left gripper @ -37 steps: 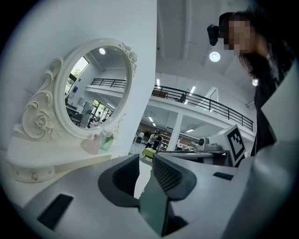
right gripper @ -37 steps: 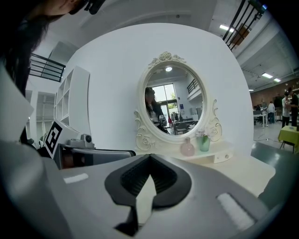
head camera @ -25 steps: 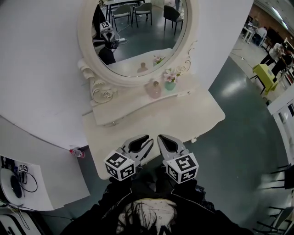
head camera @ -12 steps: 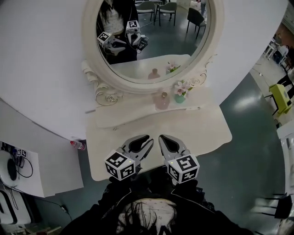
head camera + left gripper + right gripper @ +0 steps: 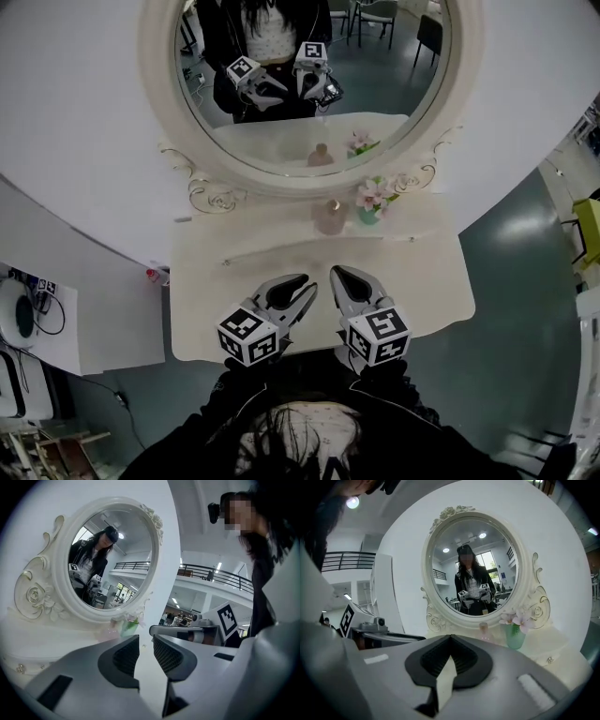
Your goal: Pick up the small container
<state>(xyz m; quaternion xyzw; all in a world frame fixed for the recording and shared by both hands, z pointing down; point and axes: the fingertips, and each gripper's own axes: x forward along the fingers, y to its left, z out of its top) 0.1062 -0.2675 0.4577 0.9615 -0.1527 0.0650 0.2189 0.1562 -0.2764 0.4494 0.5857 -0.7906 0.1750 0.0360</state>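
The left gripper [image 5: 307,289] and the right gripper [image 5: 337,274] are both clenched and empty over the dressing table's [image 5: 422,281] front edge. The small container [image 5: 329,218], a pink bottle, stands on the raised shelf [image 5: 255,236] at the back edge, just beside a flower vase [image 5: 369,213]. Reaching with jaws unopened, or spread wide, could topple either.

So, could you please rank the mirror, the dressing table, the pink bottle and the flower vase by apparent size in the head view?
1. Mirror
2. Dressing table
3. Flower vase and pink bottle: too alike to rank, both far smaller.
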